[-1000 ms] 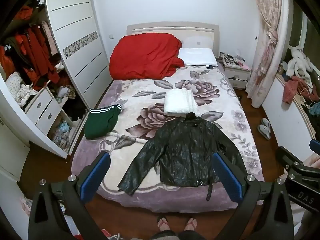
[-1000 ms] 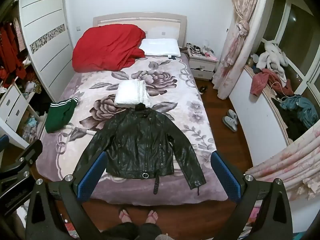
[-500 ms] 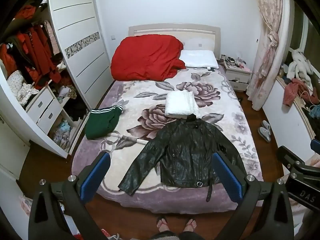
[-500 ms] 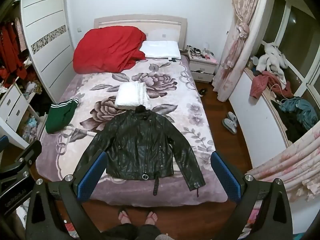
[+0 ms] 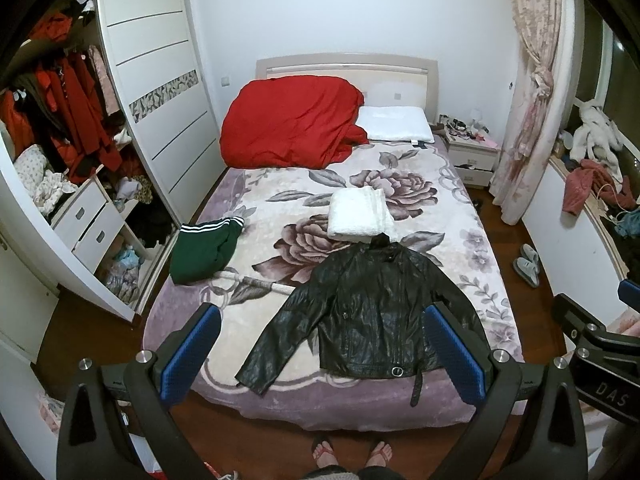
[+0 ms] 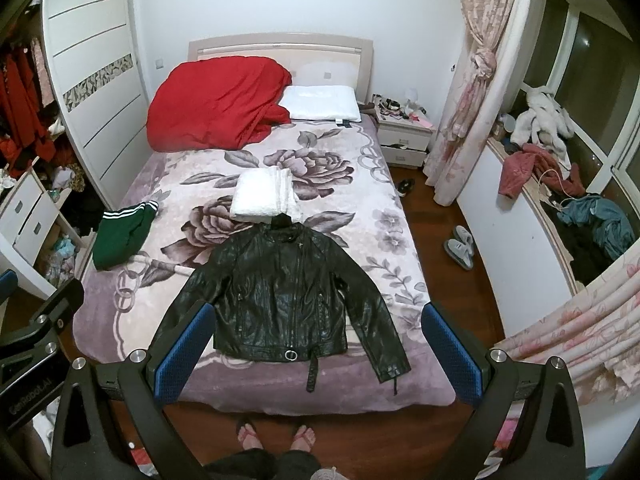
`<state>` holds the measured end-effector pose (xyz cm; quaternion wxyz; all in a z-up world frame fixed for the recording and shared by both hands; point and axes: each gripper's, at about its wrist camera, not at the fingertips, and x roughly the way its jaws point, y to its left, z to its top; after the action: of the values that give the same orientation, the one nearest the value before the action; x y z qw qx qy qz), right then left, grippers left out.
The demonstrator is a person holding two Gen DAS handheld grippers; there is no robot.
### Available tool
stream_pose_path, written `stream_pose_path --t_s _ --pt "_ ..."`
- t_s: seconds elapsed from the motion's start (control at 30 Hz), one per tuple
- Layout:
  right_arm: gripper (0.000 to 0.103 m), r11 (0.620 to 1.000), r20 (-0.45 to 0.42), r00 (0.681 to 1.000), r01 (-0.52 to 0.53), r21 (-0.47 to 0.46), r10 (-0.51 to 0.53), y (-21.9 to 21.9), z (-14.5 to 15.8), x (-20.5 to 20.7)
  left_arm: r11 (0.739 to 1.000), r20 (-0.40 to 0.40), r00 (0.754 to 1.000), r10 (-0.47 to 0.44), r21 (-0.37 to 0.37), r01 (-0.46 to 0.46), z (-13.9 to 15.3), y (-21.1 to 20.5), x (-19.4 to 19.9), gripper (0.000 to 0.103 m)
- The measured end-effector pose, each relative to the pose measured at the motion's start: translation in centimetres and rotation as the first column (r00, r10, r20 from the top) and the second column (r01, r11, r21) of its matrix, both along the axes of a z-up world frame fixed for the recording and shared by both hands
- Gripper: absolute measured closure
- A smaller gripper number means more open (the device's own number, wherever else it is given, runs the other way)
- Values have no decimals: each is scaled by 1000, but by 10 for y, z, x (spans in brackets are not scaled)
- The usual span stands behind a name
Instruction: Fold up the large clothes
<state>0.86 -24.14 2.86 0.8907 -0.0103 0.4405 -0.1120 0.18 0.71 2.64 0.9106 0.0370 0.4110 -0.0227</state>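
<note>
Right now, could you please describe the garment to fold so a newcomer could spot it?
Start at the floral-blanketed bed. At its foot end lies the glossy black leather jacket, sleeves spread. Unlike the folded white towel and green striped garment, it is unfolded.

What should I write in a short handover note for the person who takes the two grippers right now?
Left gripper: open, empty, held above the foot of the bed.
Right gripper: open, empty, also above the foot of the bed.
Black leather jacket: lies flat near the foot, front up, both sleeves spread, collar toward the headboard.
Folded white item: just past the collar.
Green garment with white stripes: bunched at the bed's left edge.
Done: the jacket is spread out.
Left: no fold made yet. Probably bring the sleeves in first, then fold the body.
</note>
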Motion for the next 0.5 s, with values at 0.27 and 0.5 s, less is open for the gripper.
stream_pose_path --t_s 0.27,0.5 --pt "0 1000 6 1000 -1 0 1 -1 -3 -5 1000 5 1000 -3 1 3 3 -2 1 0" --pt "0 1000 12 1000 1 1 -1 1 10 1 1000 15 1000 -10 5 10 10 -11 4 0"
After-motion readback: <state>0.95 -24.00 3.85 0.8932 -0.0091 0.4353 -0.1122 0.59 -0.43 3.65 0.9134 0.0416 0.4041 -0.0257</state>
